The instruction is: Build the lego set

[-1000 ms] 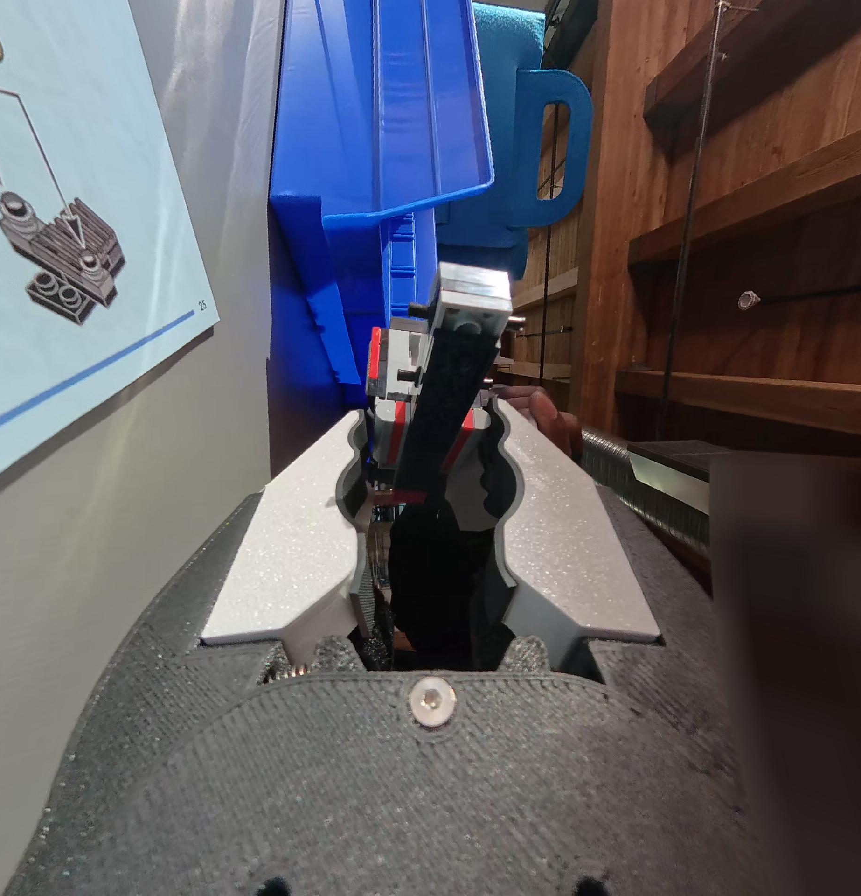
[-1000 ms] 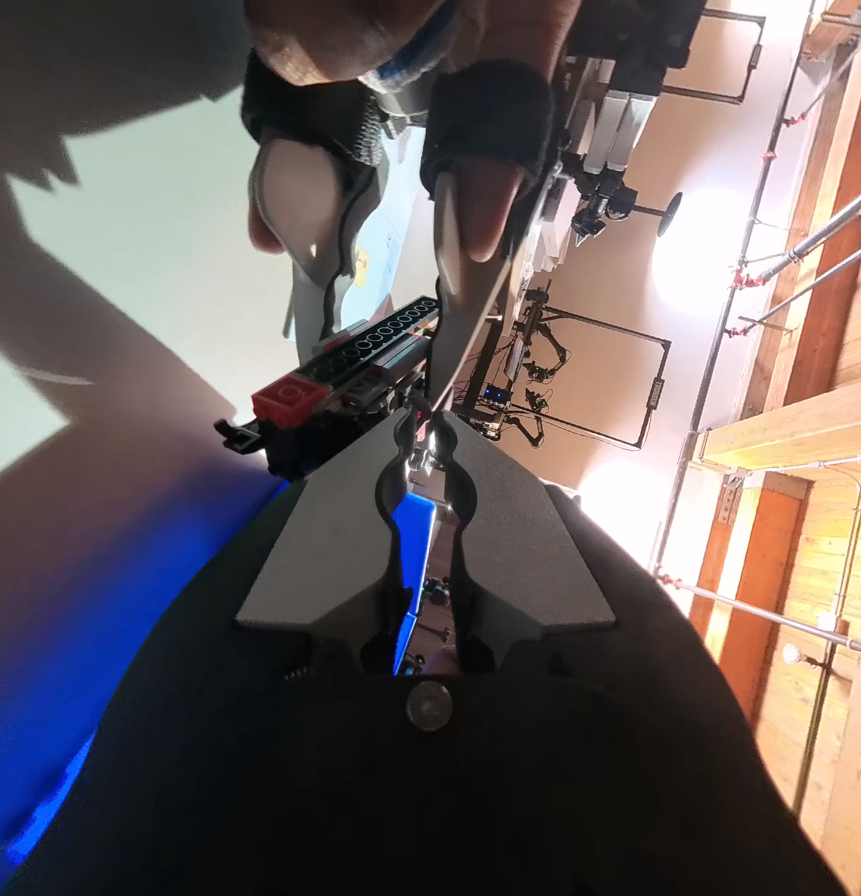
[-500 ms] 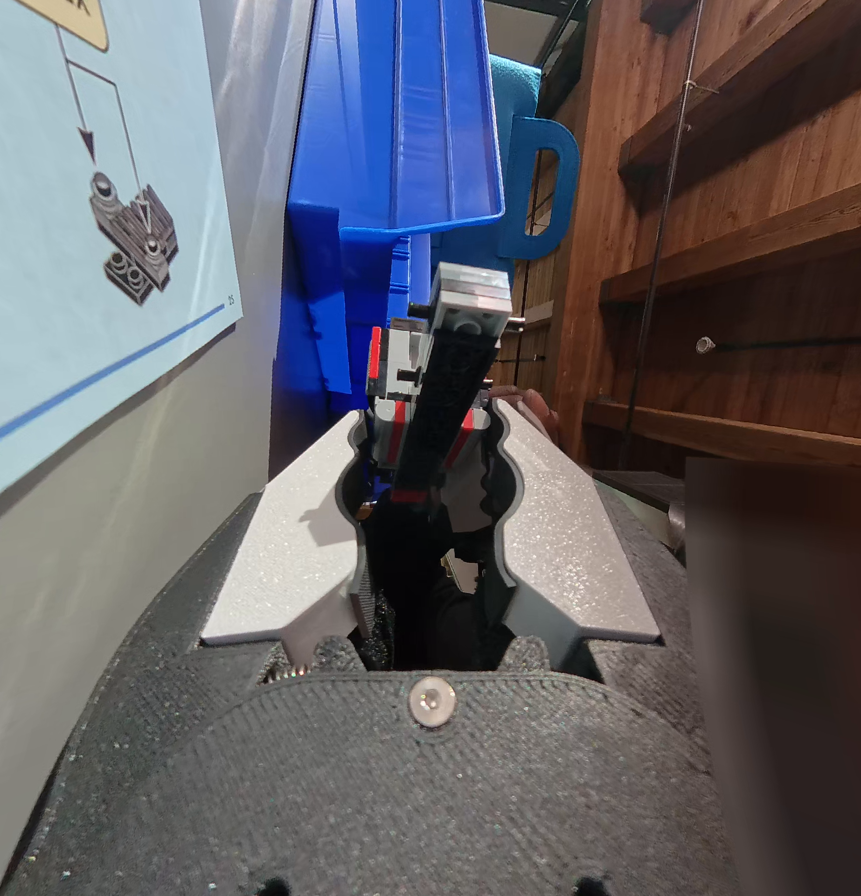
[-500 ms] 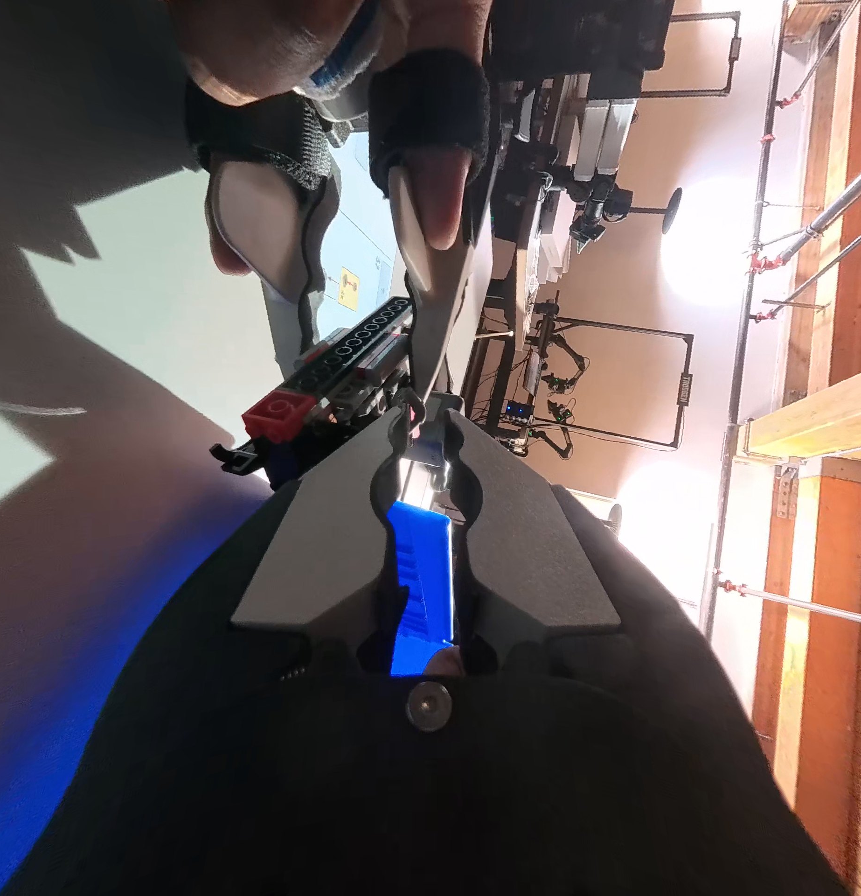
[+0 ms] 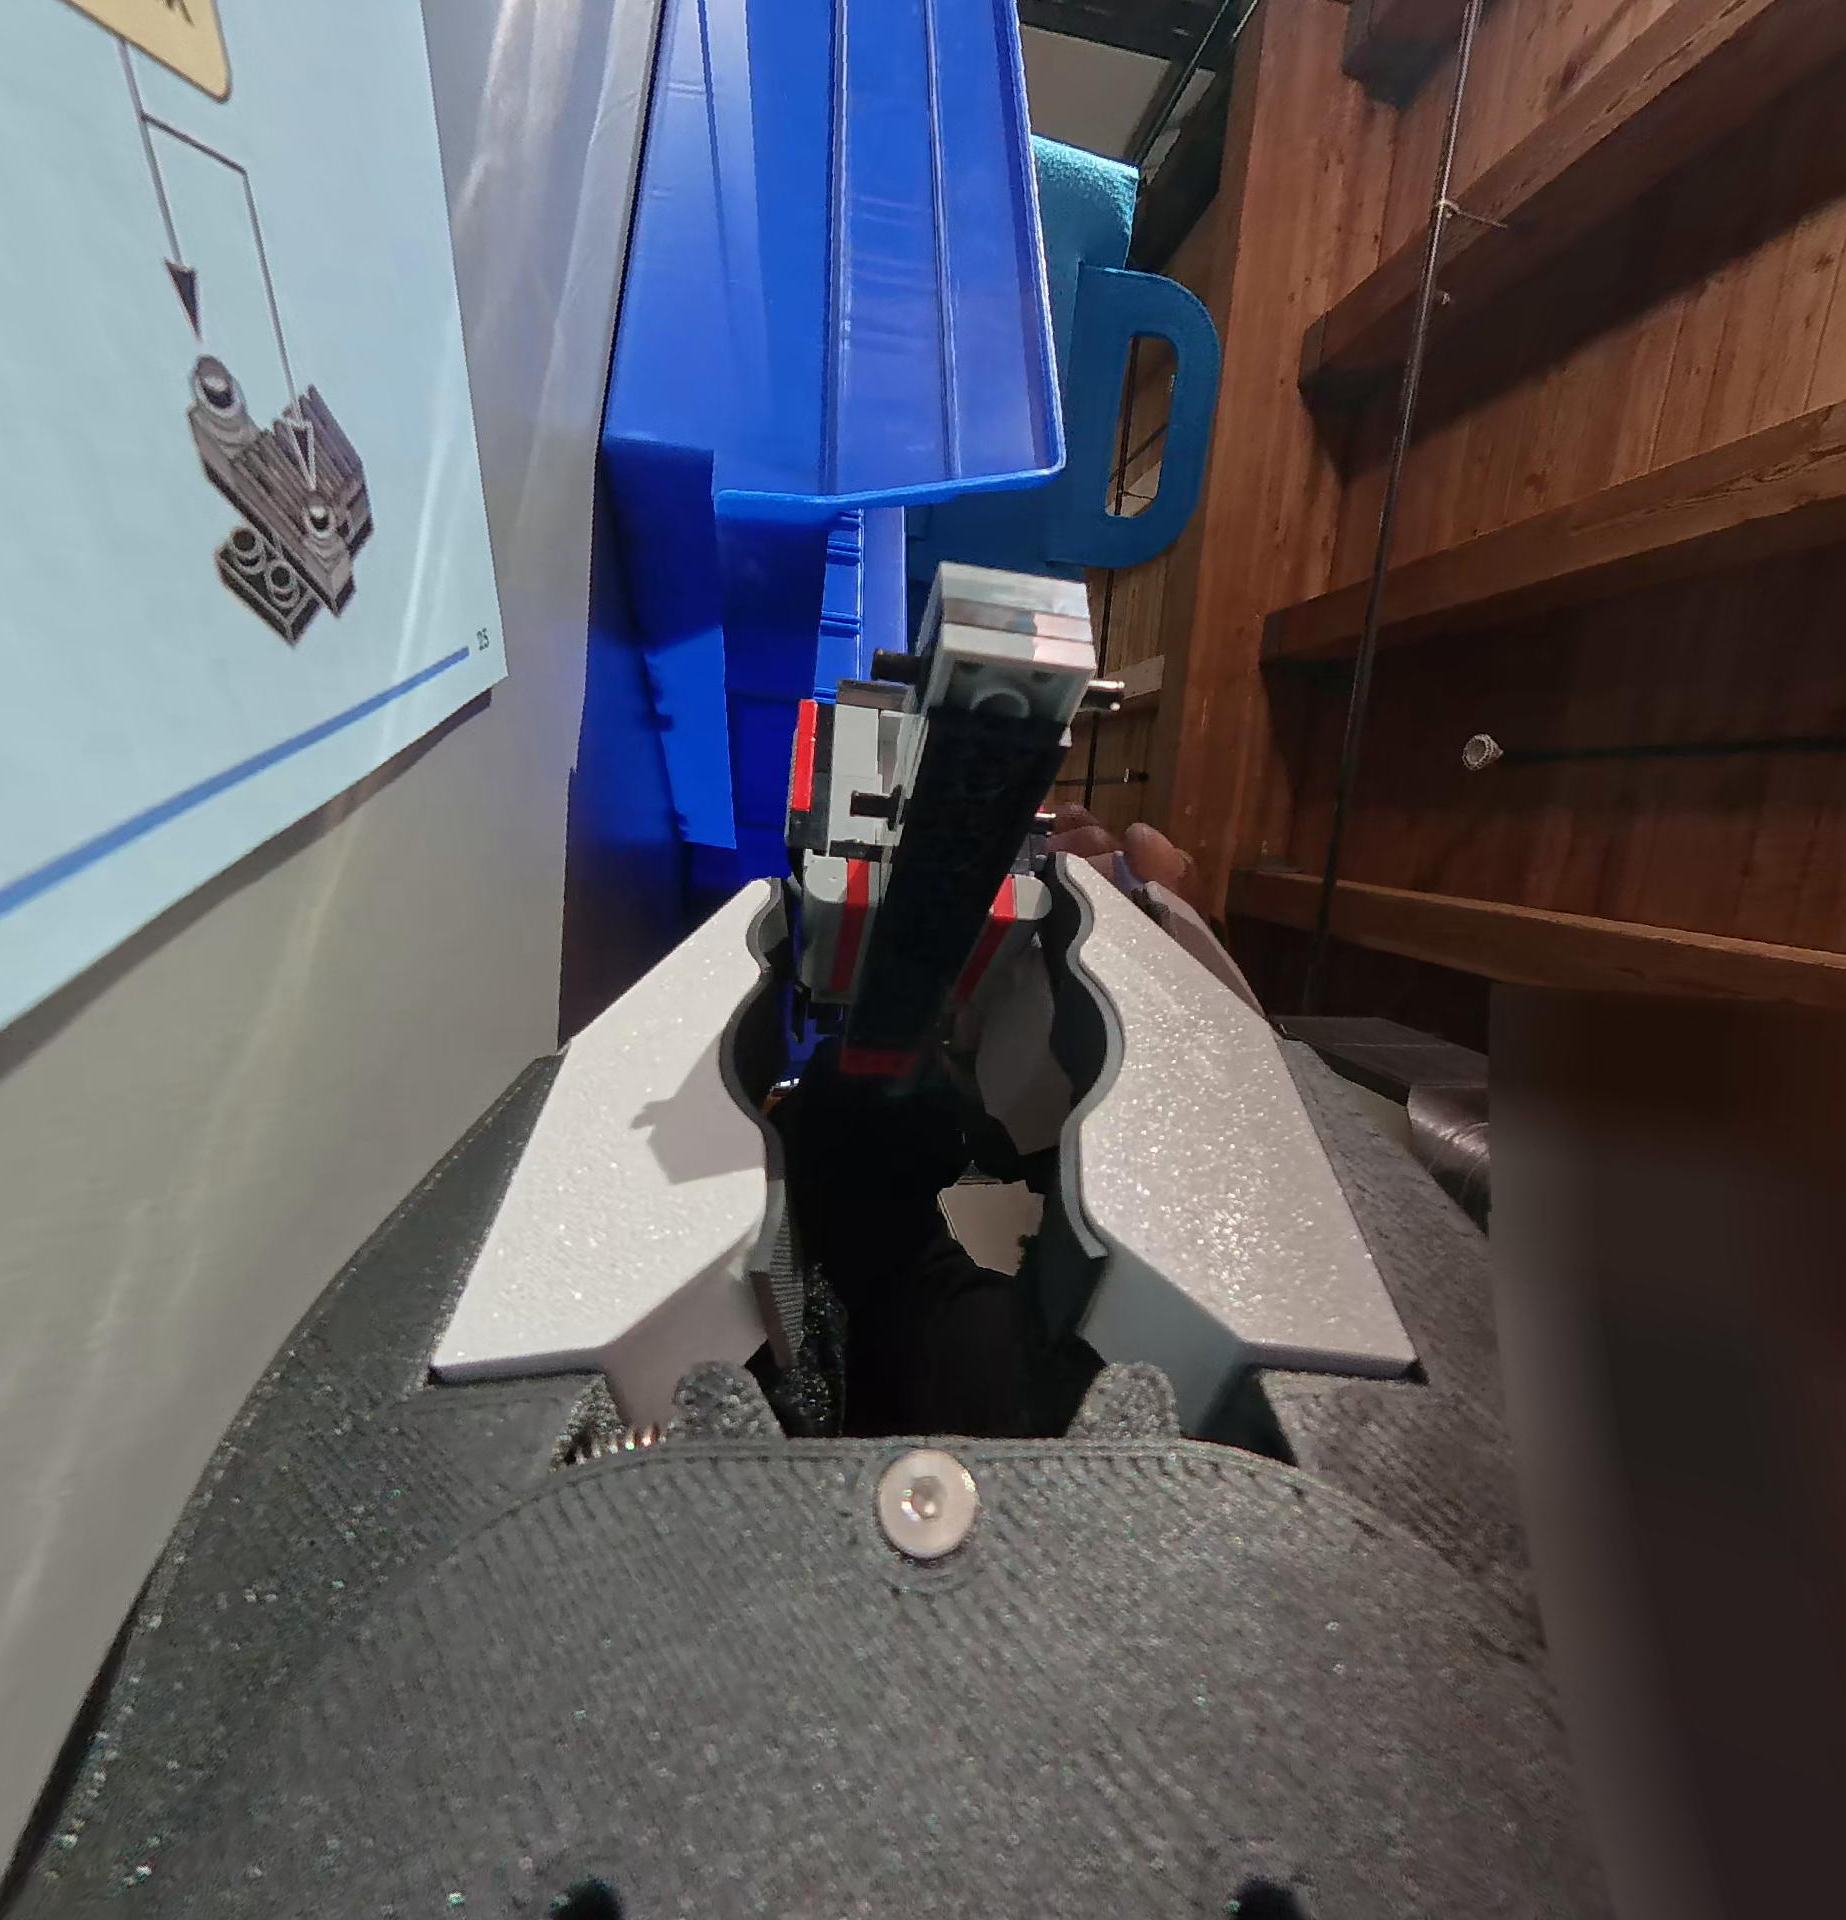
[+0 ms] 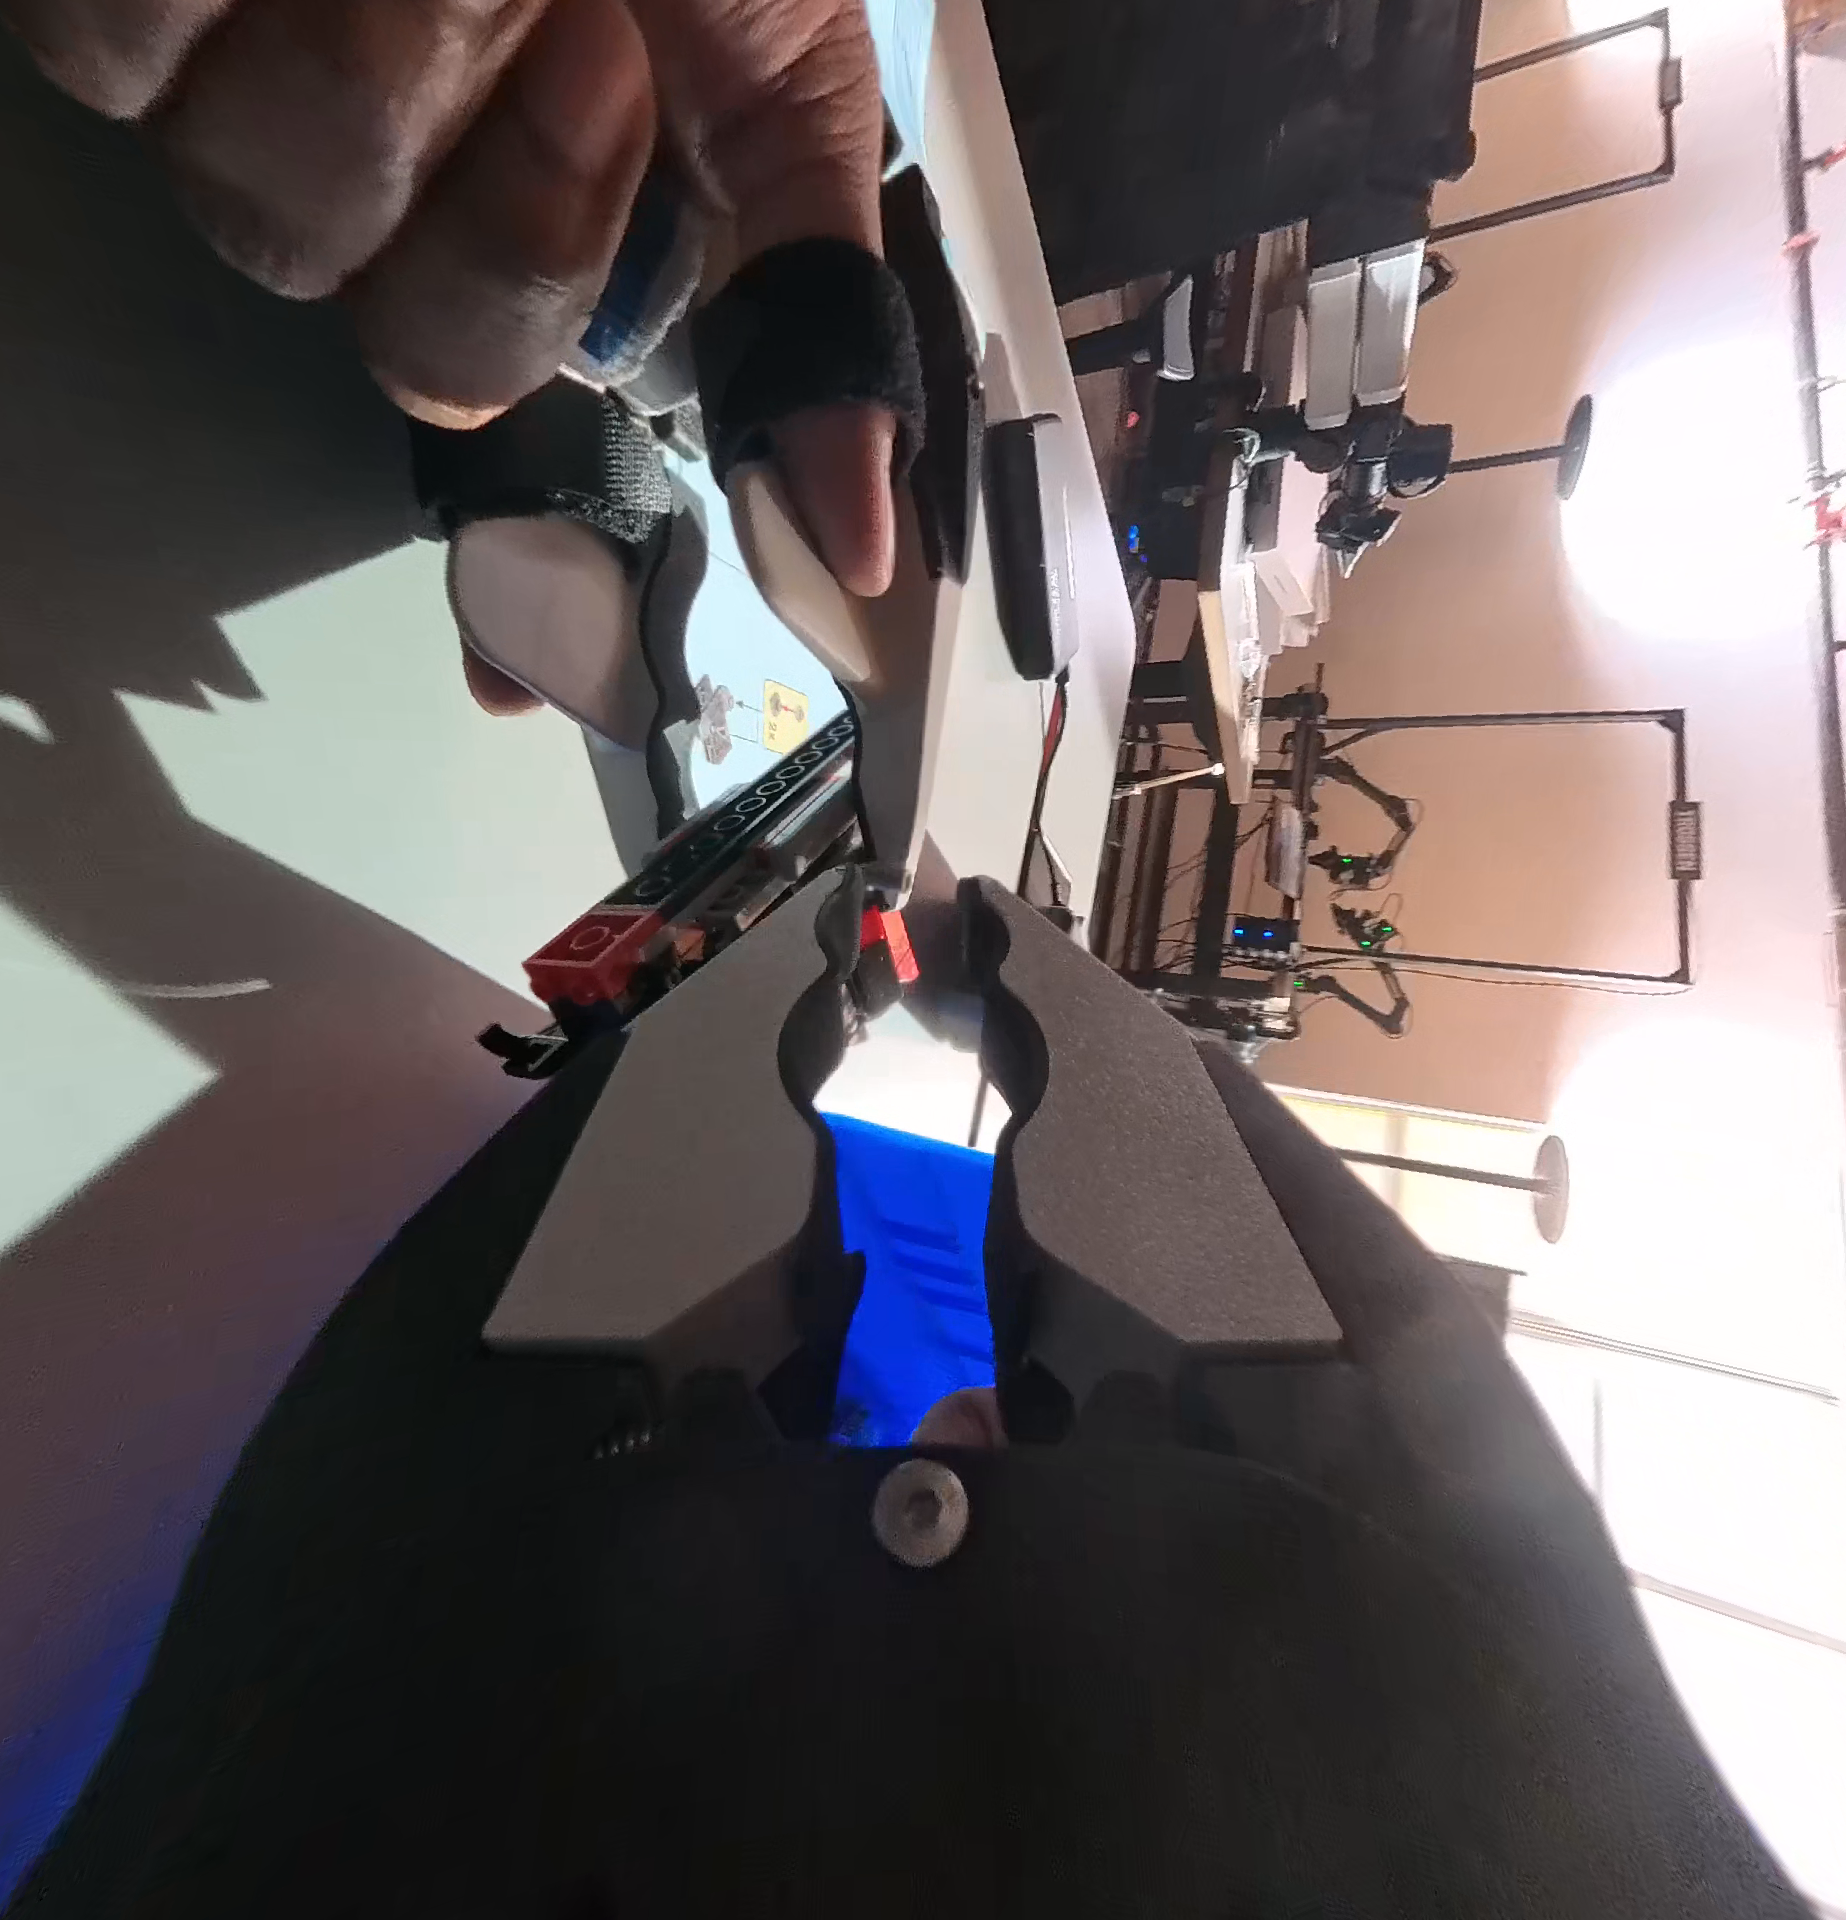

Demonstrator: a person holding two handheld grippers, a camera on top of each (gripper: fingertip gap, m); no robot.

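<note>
L to R in left wrist view: the instruction sheet (image 5: 202, 499) lies flat on the table w/ a build diagram facing up, prob. kept close for reference. Next, a blue bin (image 5: 794, 416), likely the parts store. Centre: left gripper (image 5: 924, 914) is clamped on the part-built lego model (image 5: 950, 821), a long black studded piece w/ grey and red bricks, held clear of the table so the other tool can reach it. In right wrist view, the model (image 6: 721, 883) sits left of centre, pinched by the left gripper (image 6: 763, 831). Right gripper (image 6: 903, 904) has fingers apart, nothing held, its tips just beside the model's red brick (image 6: 891, 940), seemingly lining up to press or re-grip.
</note>
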